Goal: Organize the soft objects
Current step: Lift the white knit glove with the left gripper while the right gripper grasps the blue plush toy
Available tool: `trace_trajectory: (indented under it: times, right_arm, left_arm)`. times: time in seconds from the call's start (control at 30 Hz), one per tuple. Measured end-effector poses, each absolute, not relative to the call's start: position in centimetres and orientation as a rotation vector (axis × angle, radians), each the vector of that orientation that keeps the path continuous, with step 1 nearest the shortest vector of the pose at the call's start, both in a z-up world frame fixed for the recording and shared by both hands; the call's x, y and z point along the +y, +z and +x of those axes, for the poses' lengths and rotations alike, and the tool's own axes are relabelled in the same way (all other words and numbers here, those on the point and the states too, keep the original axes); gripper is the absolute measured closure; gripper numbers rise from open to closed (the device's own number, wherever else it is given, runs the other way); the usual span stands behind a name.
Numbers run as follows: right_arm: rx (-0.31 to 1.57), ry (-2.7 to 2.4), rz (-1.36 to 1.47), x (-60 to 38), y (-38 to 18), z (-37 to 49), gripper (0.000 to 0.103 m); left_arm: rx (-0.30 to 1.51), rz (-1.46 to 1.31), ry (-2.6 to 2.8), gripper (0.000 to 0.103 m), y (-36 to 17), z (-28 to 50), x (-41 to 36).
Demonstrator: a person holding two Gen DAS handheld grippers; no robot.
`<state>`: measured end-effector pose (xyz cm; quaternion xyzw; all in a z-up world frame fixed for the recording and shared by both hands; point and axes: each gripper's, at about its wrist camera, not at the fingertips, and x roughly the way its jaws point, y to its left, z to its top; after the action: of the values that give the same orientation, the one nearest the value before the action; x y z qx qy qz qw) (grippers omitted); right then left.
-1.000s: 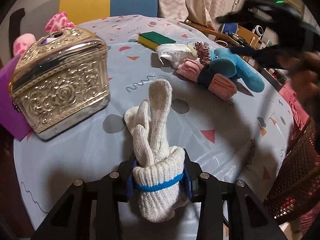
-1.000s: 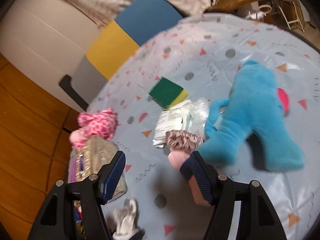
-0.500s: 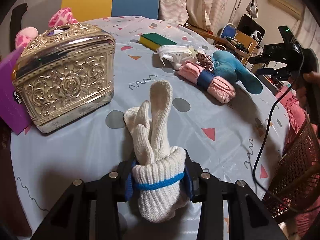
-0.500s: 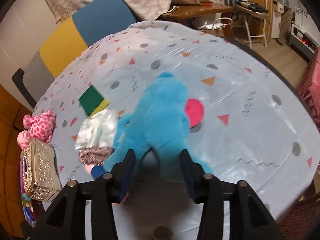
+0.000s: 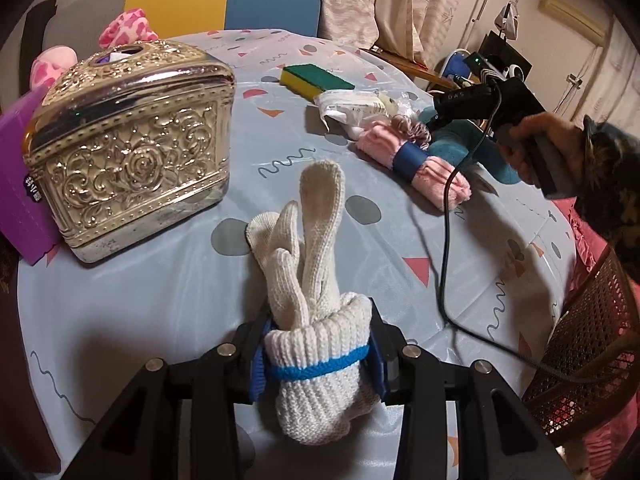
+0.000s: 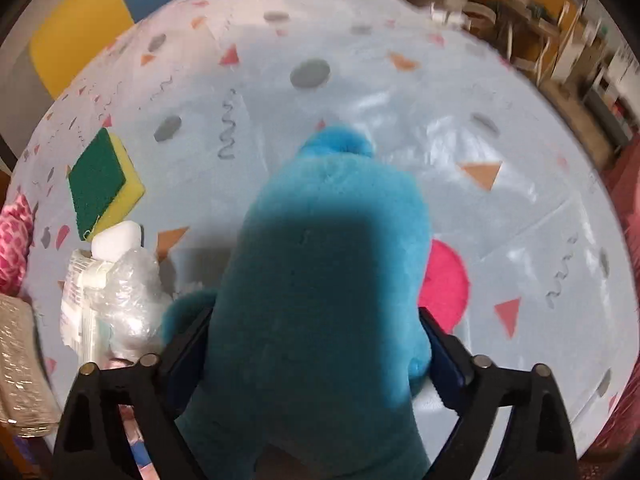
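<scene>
Nearest, left gripper (image 5: 318, 354) clamped on white knit glove's (image 5: 316, 288) cuff, its fingers resting on the tabletop (image 5: 160, 280). Right gripper (image 6: 316, 344) opening wide astride the blue plush (image 6: 324, 280) — pads beside its body, apparently not pressing yet. Further off, still loose: pink roll (image 5: 412, 160), sponge (image 5: 316, 82), wrapped packet (image 5: 352, 106). Sorting barely begun, judging by this spread. Wicker basket (image 5: 592, 352) at the edge visible only from left view; plush's pink patch (image 6: 446, 284) only from right.
</scene>
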<state>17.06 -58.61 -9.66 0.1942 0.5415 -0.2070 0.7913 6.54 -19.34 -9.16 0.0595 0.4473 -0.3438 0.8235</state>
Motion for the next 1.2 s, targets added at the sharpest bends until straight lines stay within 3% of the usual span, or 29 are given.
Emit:
trace_trajectory:
  times: [0.07,0.3,0.5,0.77,1.2]
  right_arm:
    - [1.123,-0.446,0.398,-58.0,-8.8,16.1,0.024]
    - [1.077,-0.518,0.295,-57.5,-7.0,11.7,0.025]
    - [1.139,-0.543,0.344,-58.0,-9.0,8.1,0.023]
    - [1.082,-0.525,0.418,-59.2,-10.0,6.5,0.016]
    - [1.05,-0.518,0.386,-58.7,-10.1,6.4,0.015]
  left_arm:
    - [0.95,0.127,-0.734,0.063,-9.1,6.5,-19.4]
    - [0.945,0.134,-0.741,0.063,-8.7,6.5,-19.8]
    - [0.899,0.14,-0.727,0.063,-6.5,5.6,-19.5]
    - [0.827,0.126,-0.653,0.063,-1.7,4.6,-17.5]
    - [0.751,-0.029,-0.478,0.063,3.7,4.4,-7.0]
